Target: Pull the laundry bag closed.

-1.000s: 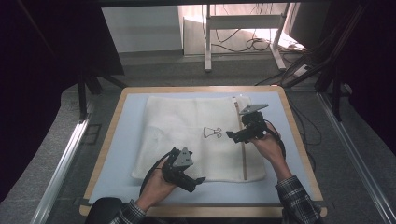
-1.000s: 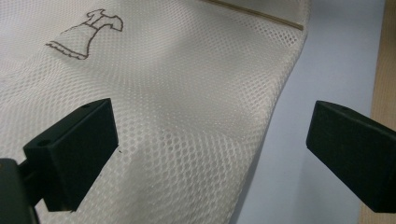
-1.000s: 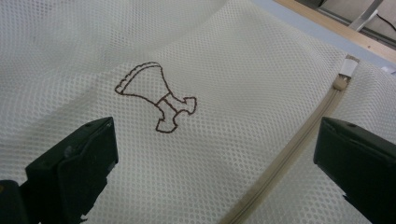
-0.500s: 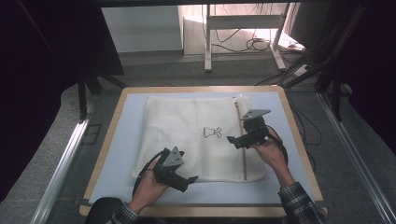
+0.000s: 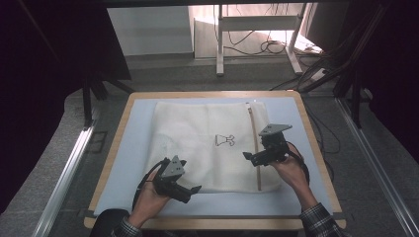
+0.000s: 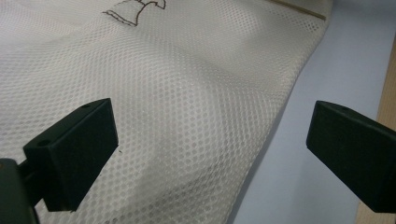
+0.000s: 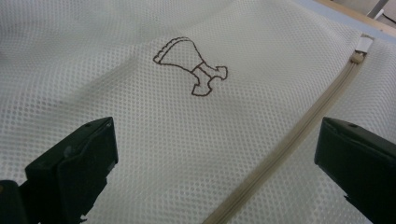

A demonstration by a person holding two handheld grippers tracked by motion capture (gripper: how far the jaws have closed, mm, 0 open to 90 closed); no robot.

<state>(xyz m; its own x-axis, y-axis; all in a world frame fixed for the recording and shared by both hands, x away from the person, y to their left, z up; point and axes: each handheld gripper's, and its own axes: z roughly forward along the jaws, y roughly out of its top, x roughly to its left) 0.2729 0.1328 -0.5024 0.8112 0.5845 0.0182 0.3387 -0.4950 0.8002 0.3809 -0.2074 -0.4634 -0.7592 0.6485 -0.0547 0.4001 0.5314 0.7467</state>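
Note:
A white mesh laundry bag point(image 5: 207, 148) lies flat on the light blue mat point(image 5: 128, 148). It carries a small brown emblem point(image 5: 225, 140) and a beige zipper point(image 5: 256, 148) down its right side. My left gripper point(image 5: 191, 190) hovers open over the bag's near left corner. In the left gripper view the gripper point(image 6: 212, 147) spans the bag's mesh point(image 6: 177, 102) and its edge beside the mat point(image 6: 299, 140). My right gripper point(image 5: 248, 157) is open just left of the zipper. In the right gripper view the gripper point(image 7: 215, 163) frames the emblem point(image 7: 191, 70) and the zipper point(image 7: 289, 149), with nothing between the jaws.
The mat sits on a wooden-edged table point(image 5: 316, 148). Beyond the far edge are a stand's legs and cables point(image 5: 267, 47) on the floor. A metal rail point(image 5: 64, 173) runs along the left, and another rail point(image 5: 380, 168) along the right.
My right gripper has moved toward the person along the zipper. My left gripper has shifted slightly left and nearer the front edge. The bag lies as before.

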